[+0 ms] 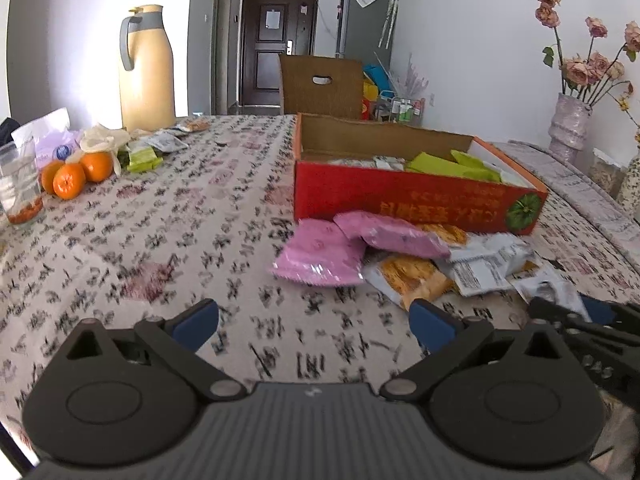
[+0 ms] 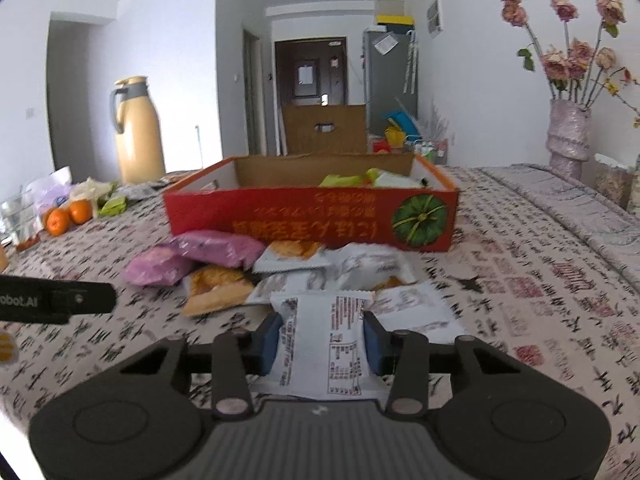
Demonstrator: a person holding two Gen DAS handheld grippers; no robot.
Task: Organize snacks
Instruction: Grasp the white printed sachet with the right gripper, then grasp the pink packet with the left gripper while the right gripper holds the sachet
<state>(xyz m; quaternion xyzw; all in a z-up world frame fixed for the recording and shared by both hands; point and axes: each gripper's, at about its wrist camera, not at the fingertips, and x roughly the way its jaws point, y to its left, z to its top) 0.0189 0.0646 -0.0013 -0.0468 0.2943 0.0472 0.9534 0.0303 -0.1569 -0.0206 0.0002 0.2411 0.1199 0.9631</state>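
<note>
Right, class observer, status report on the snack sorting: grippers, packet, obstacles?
Left gripper open, empty. Right gripper clamped on white snack packet. Red box ahead; loose packets between.

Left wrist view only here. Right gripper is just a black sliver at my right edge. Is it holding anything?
Observer: Yes. The right gripper has a white snack packet between its blue pads, printed back facing up.
Operator: Clamped or loose?
Observer: Both pads press its sides; looks clamped.
Operator: What's on the red box front? I see it at an angle.
Observer: The red box shows a green pumpkin picture at its right end, with the yellow lettering upside down.
</note>
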